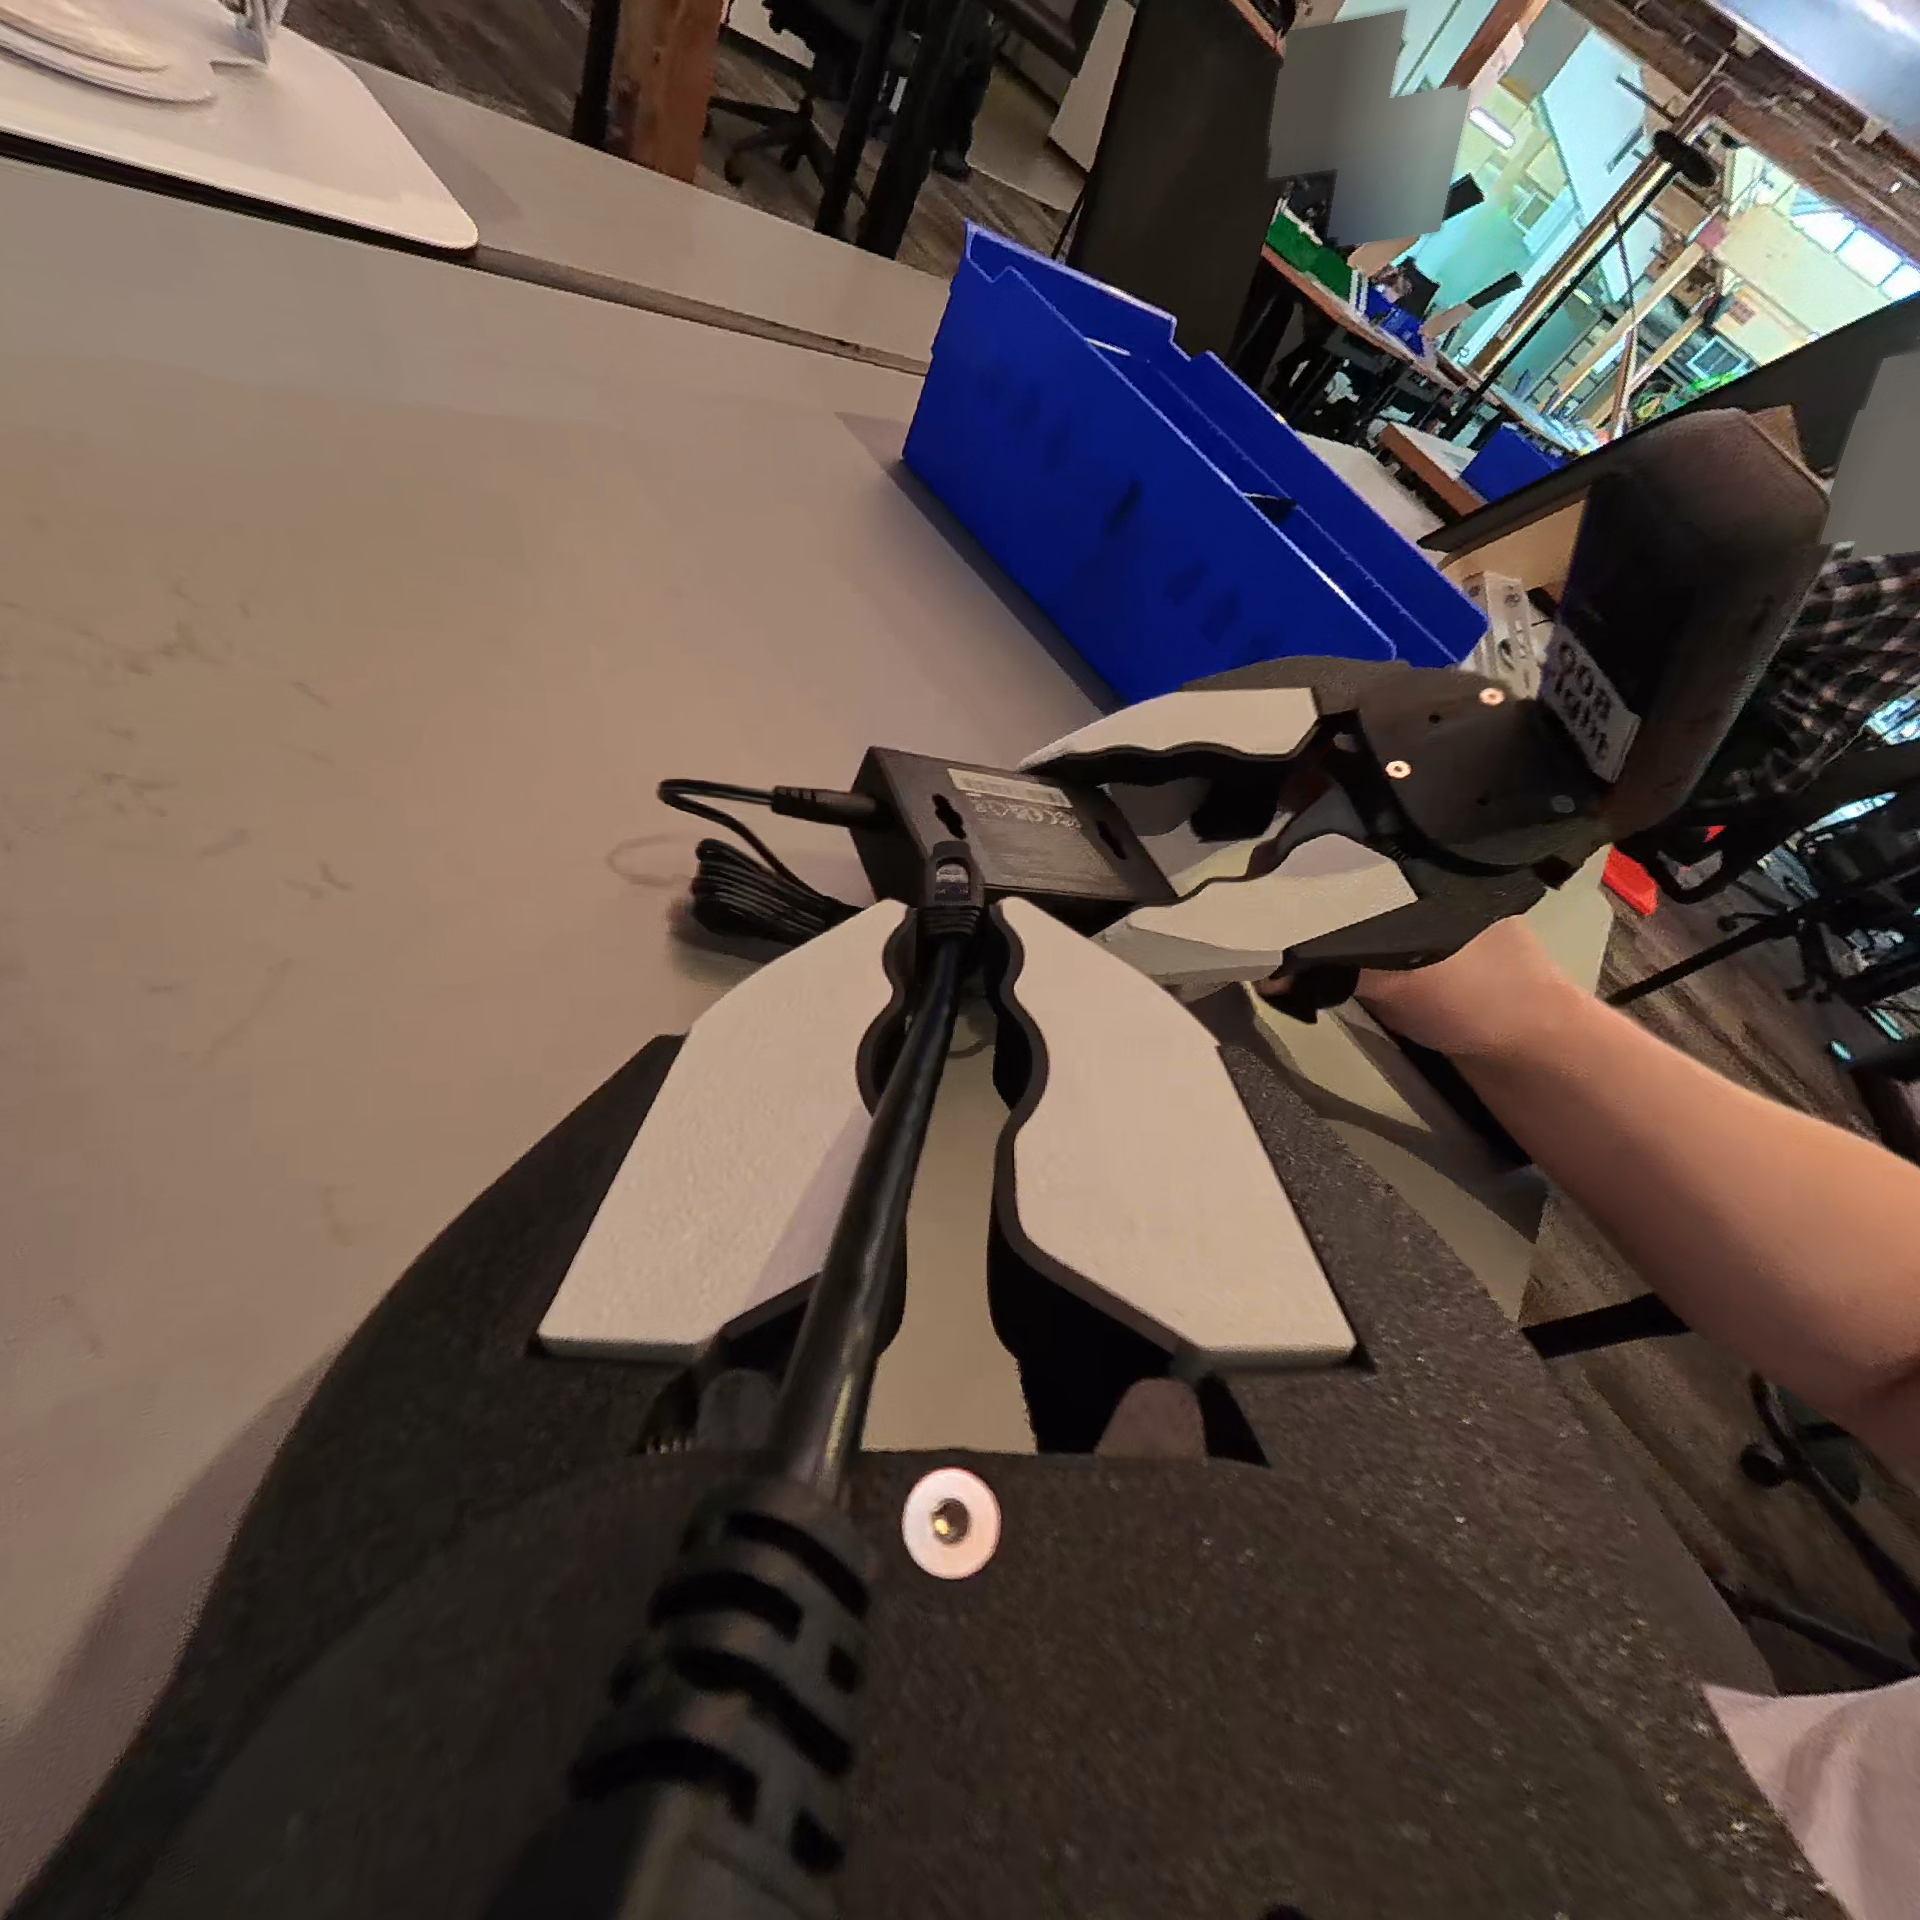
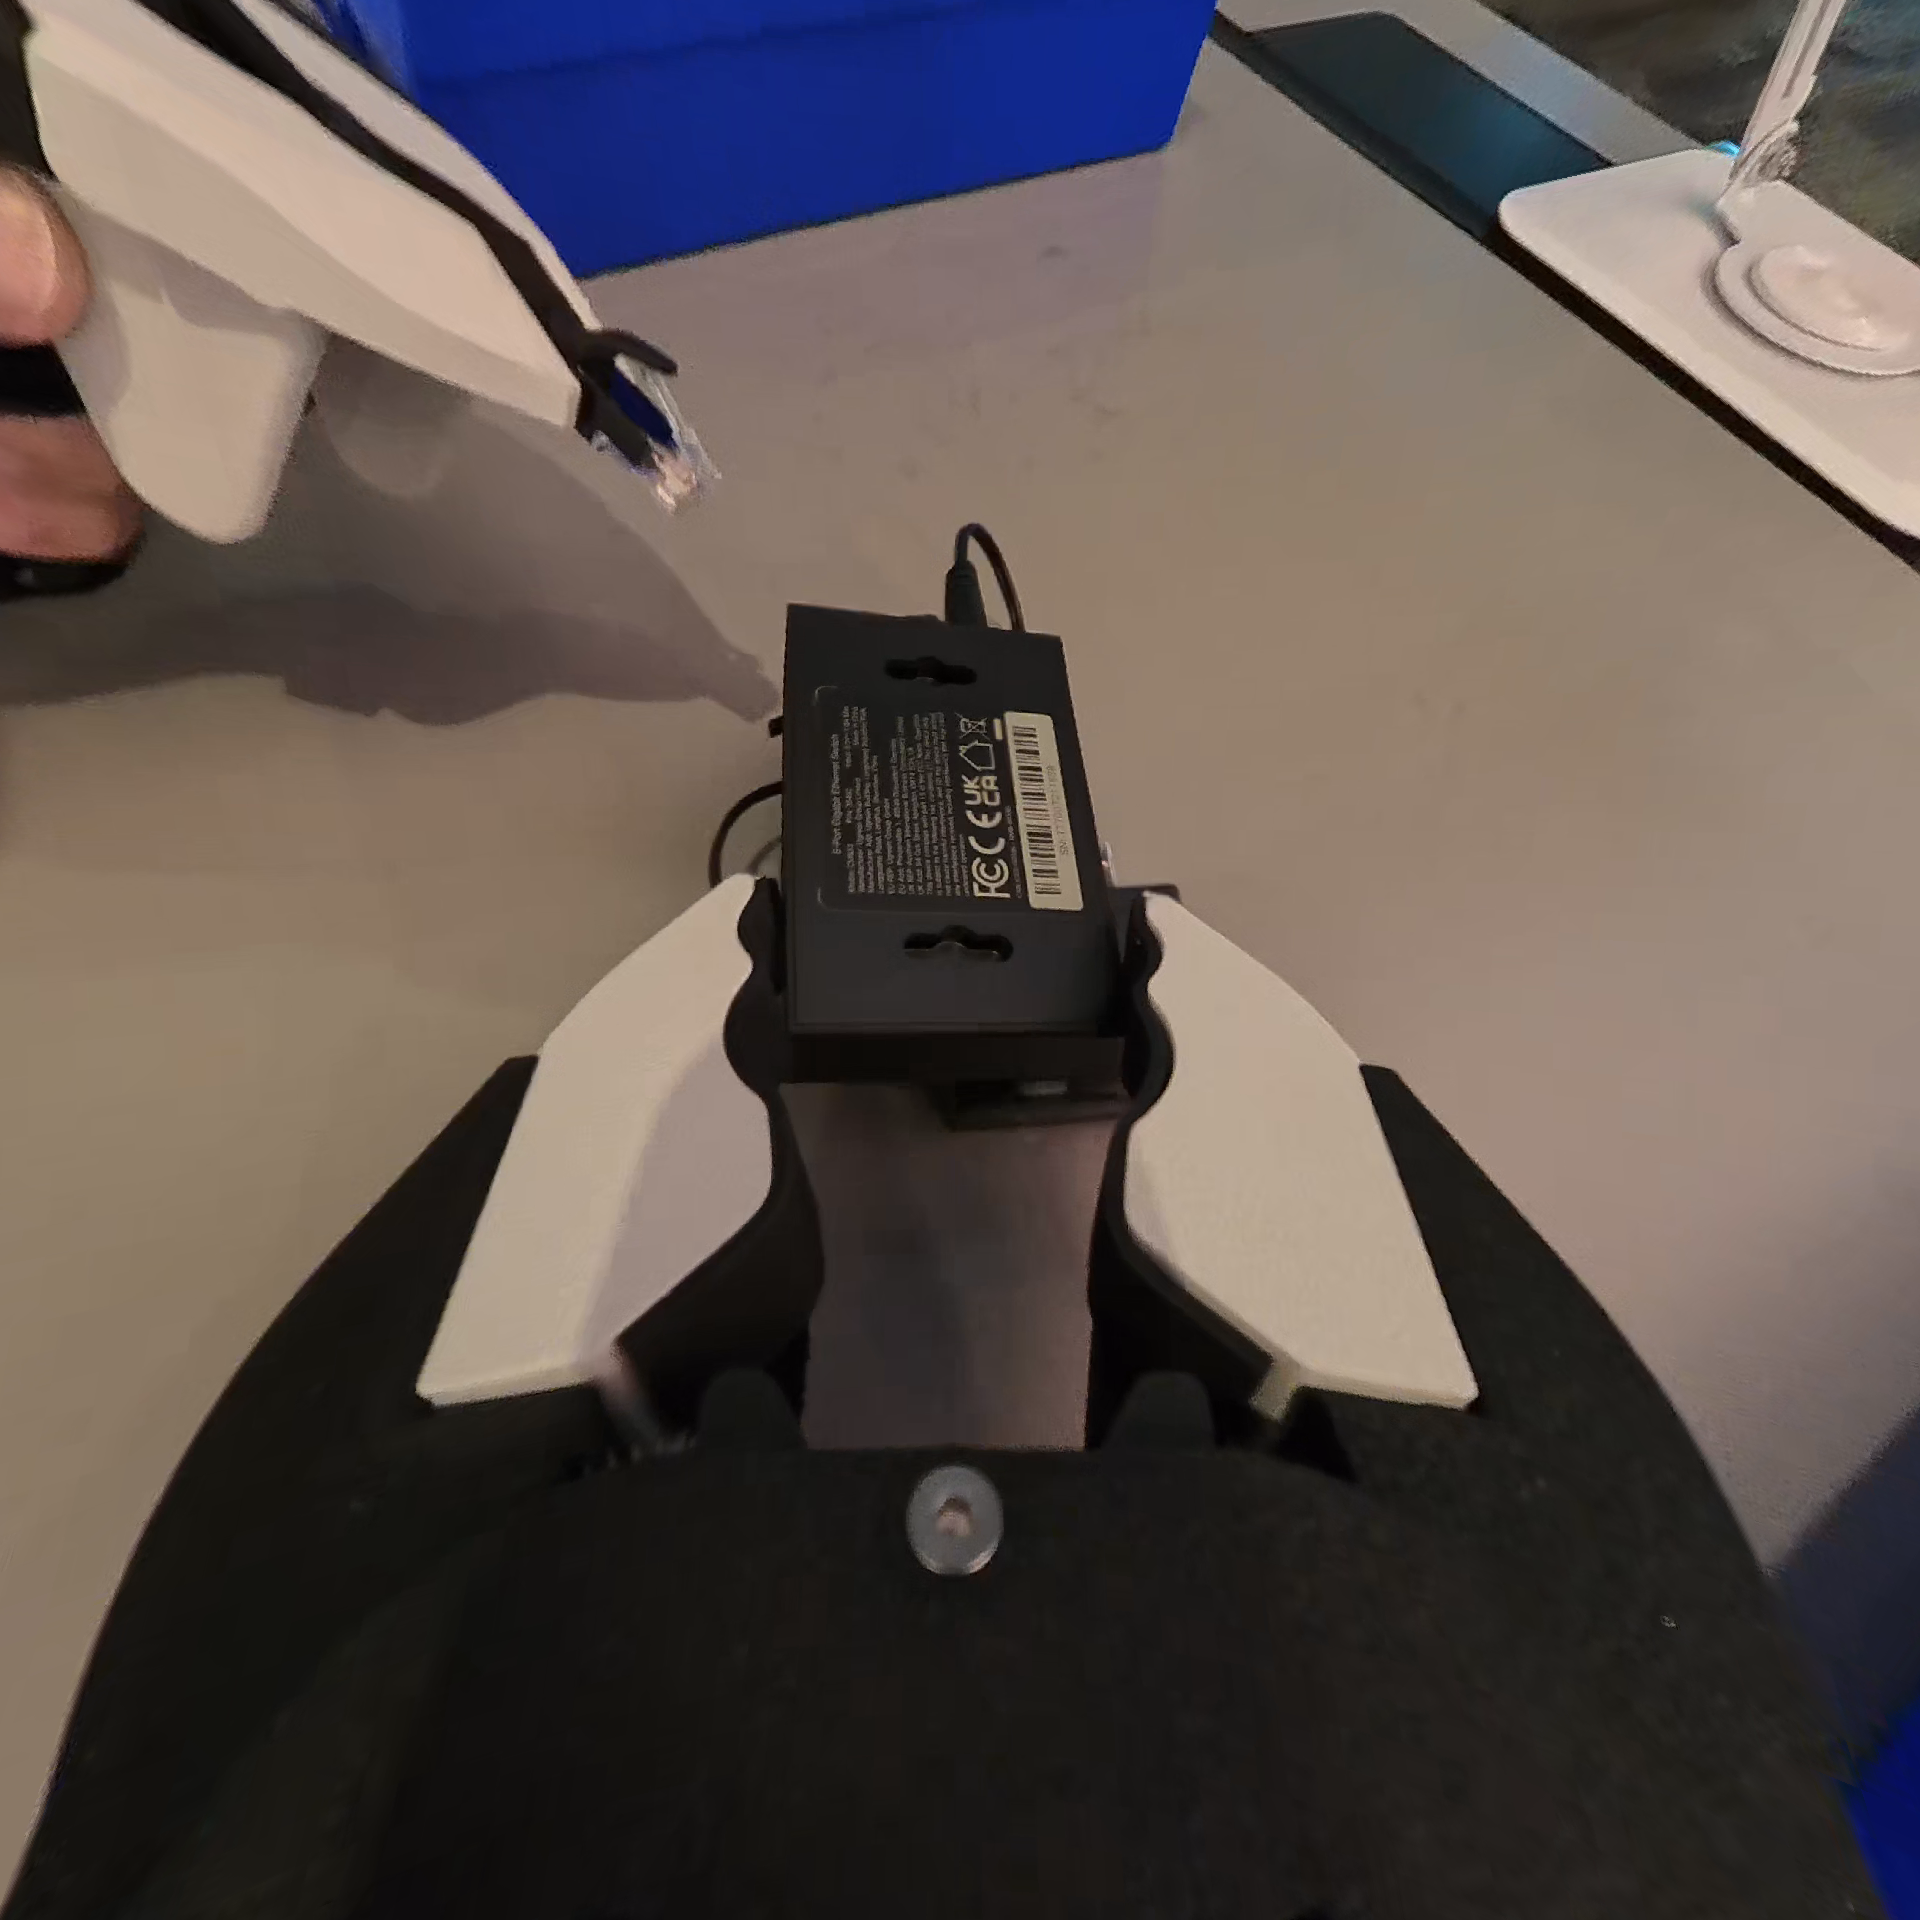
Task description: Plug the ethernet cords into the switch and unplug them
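Left claw (image 1: 951,914) pinches black cord (image 1: 914,1091) w/ plug out front; right claw (image 2: 951,977) squeezes black switch (image 2: 935,831) above surface (image 2: 1351,727).

— That switch (image 2: 935,831) looks like matt black plastic, with a paper sticker on its upturned face. The cord (image 1: 904,1143) is smooth, slightly glossy black rubber, ribbed at the boot.

— And the plug (image 2: 655,447) at its tip is clear, shiny plastic. The desk (image 1: 364,623) is a matt grey laminate, faintly scuffed.

— The gripper fingers (image 2: 623,1143) are chalky white plastic, finely textured; the body behind is rough, grainy black.

— The blue bin (image 1: 1143,520) near the far edge is smooth, half-glossy plastic
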A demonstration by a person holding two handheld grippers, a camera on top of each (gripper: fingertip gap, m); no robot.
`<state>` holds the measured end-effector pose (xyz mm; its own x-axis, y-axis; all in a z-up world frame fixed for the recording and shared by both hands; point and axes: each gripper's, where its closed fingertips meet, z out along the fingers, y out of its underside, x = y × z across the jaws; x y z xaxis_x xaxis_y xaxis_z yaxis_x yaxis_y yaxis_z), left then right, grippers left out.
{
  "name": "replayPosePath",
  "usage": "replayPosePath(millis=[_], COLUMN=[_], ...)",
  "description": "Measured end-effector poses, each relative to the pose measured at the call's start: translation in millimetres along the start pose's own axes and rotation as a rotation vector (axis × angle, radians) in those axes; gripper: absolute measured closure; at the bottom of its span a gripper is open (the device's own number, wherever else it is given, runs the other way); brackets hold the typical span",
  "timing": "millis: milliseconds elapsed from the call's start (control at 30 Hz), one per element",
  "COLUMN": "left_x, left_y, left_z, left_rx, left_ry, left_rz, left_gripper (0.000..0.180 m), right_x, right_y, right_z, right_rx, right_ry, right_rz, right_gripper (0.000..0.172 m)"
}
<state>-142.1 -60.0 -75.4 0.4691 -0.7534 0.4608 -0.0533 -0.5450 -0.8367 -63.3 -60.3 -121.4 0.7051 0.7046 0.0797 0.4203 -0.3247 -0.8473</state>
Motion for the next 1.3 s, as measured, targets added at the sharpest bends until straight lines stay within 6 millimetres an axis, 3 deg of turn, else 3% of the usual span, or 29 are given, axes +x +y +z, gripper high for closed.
replayPosePath(millis=[233, 433, 833, 1167, 1300], left_x=[7.8, -1.6, -7.9, -8.5, -6.7], left_y=[3.9, 12.4, 12.9, 11.3, 0.2], left_z=[22.8, 42.6, 44.2, 43.2, 35.6], left_rx=[-0.007, -0.074, -0.083, -0.070, -0.012], left_ry=[0.008, -0.022, -0.023, -0.023, -0.019], left_rz=[0.034, 0.061, 0.039, 0.033, 0.023], left_gripper=[0.170, 0.169, 0.169, 0.169, 0.169], right_x=[-6.3, -8.7, 0.2, -4.2, -4.0], right_y=[-8.0, -4.9, 8.8, 3.1, -6.1], right_z=[1.2, 4.1, 9.6, 10.0, 6.9], right_rx=[0.101, 0.071, -0.022, 0.011, 0.069], right_ry=[0.012, 0.022, -0.041, -0.079, -0.053], right_rz=[-0.045, -0.117, -0.022, -0.026, -0.015], right_gripper=[0.109, 0.109, 0.102, 0.108, 0.108])
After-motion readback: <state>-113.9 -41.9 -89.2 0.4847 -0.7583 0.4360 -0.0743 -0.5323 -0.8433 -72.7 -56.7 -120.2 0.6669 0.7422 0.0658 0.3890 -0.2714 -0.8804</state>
